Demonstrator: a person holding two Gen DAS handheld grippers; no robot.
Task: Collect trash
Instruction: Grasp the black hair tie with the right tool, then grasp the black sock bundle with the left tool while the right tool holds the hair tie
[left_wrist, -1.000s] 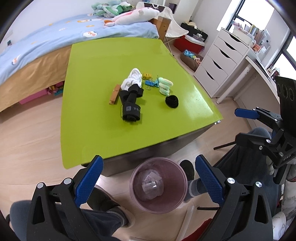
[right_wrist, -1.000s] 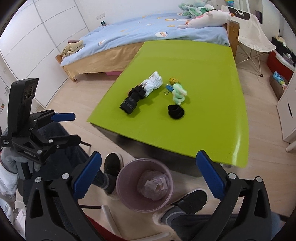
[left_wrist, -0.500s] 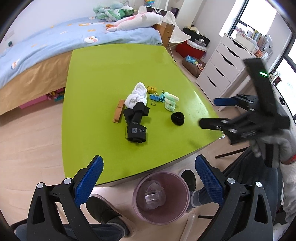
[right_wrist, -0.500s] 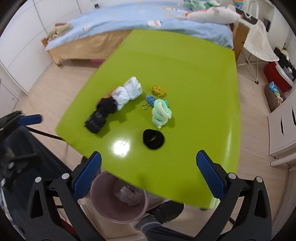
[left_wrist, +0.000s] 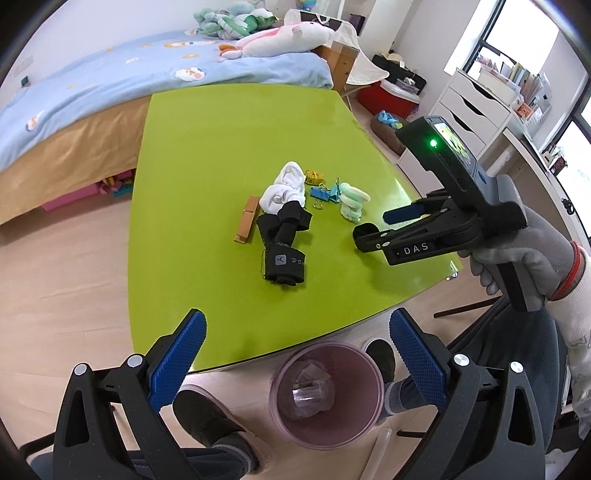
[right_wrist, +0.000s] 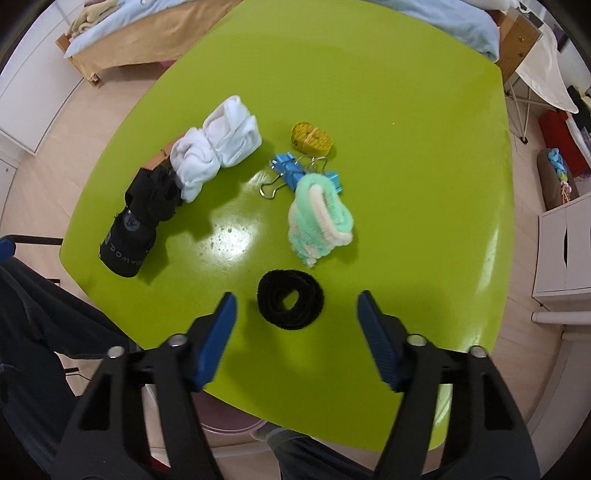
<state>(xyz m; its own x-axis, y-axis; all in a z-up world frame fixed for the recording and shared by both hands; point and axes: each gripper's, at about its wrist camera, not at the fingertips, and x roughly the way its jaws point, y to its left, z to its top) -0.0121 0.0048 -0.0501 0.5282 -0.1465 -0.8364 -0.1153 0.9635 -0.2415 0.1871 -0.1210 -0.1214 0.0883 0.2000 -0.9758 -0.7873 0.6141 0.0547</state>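
A black fuzzy hair ring (right_wrist: 280, 317) lies near the front edge of the green table (right_wrist: 406, 110). My right gripper (right_wrist: 295, 298) points down over the ring. Its jaws are closing, with the ring between the blue pads (right_wrist: 218, 332) and apart from both of them. In the left wrist view the right gripper (left_wrist: 376, 223) hangs over the table's right side and hides the ring. My left gripper (left_wrist: 297, 321) stays open and empty above the table's near edge. A pink bin (left_wrist: 284, 406) with clear wrappers inside stands on the floor below it.
On the table lie a white sock (right_wrist: 216, 146), a black sock (right_wrist: 136, 229), blue binder clips (right_wrist: 291, 171), mint scrunchies (right_wrist: 319, 221), a yellow tape measure (right_wrist: 310, 138) and a wooden block (left_wrist: 246, 223). A bed (left_wrist: 110, 92), white drawers (left_wrist: 476, 107) and shoes (left_wrist: 207, 417) surround it.
My right gripper swung from over the bin onto the table and sank towards the black ring, its jaws narrowing. The left gripper shifted slightly.
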